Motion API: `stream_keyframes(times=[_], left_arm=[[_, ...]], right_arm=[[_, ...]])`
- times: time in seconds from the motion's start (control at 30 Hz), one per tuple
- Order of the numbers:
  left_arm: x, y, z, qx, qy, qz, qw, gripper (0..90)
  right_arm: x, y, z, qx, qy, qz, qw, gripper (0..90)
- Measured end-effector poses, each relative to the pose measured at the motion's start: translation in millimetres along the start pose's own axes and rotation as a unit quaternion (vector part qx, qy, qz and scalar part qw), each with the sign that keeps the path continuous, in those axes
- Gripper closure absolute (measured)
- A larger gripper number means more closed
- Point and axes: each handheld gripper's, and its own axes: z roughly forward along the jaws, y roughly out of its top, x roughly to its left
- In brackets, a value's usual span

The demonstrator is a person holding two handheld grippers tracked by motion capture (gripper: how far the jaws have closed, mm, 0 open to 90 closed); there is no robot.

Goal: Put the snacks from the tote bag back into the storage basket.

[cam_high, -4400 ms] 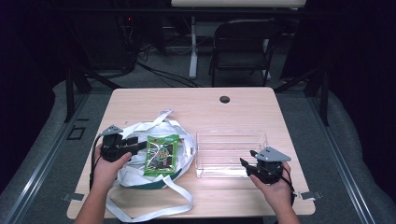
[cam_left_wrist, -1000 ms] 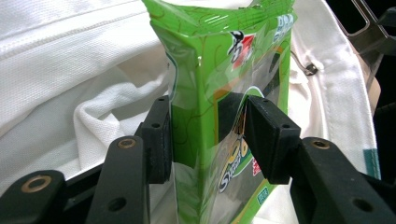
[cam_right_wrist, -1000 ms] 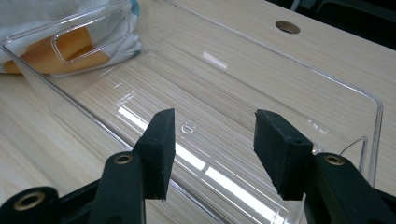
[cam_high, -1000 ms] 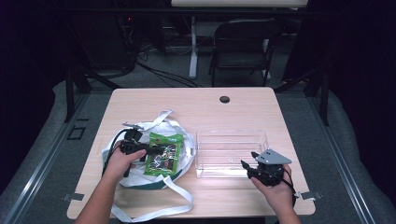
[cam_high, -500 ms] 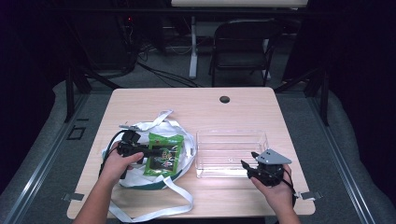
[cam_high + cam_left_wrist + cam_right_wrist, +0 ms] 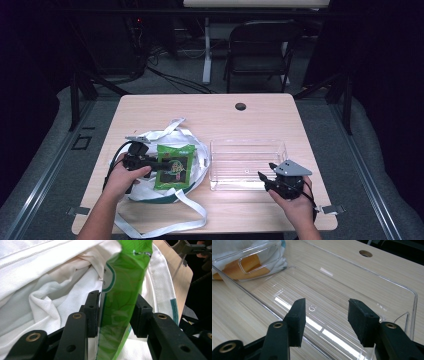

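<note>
A green snack packet [image 6: 174,166] lies on a white cloth bag [image 6: 150,140] at the table's left. My left gripper [image 6: 160,164] reaches it from the left. Its jaws have just been closing, and in the left gripper view the gripper [image 6: 116,296] has both pads pressed on the packet [image 6: 120,302], with the bag's folds [image 6: 50,277] behind. My right gripper [image 6: 265,172] rests at the near right corner of a clear plastic tray [image 6: 247,150]. In the right gripper view its jaws [image 6: 325,305] stand open over the tray's floor [image 6: 387,282] with nothing between them.
The bag's long white straps [image 6: 165,225] loop toward the table's front edge. A cable hole [image 6: 240,106] sits at the far middle of the wooden table. A folding chair [image 6: 260,50] stands behind the table.
My left gripper has slid right onto the packet's left edge and its jaws have closed on it. The right gripper and the tray have not moved.
</note>
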Motion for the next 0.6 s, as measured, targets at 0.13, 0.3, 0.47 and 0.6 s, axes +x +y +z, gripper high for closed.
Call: stream_keyframes(times=[0.13, 0.3, 0.47, 0.6], left_arm=[[0.8, -2.4, -3.0, 0.002, 0.0, 0.0, 1.0, 67.5], [6.2, -6.4, -6.4, -0.001, -0.01, -0.007, 0.9999, 70.5], [10.9, -10.4, -8.1, -0.007, -0.017, -0.018, 0.9997, 71.4], [12.1, -11.7, -9.2, -0.01, -0.018, -0.02, 0.9996, 71.5]], right_arm=[[-0.2, -0.1, 0.4, 0.001, -0.001, 0.0, 1.0, 48.8], [0.0, -0.3, 0.8, 0.003, -0.002, -0.001, 1.0, 48.7], [0.0, -1.0, 1.9, 0.0, -0.001, 0.002, 1.0, 48.7], [-0.7, -1.3, 1.8, 0.003, -0.001, 0.001, 1.0, 48.8]])
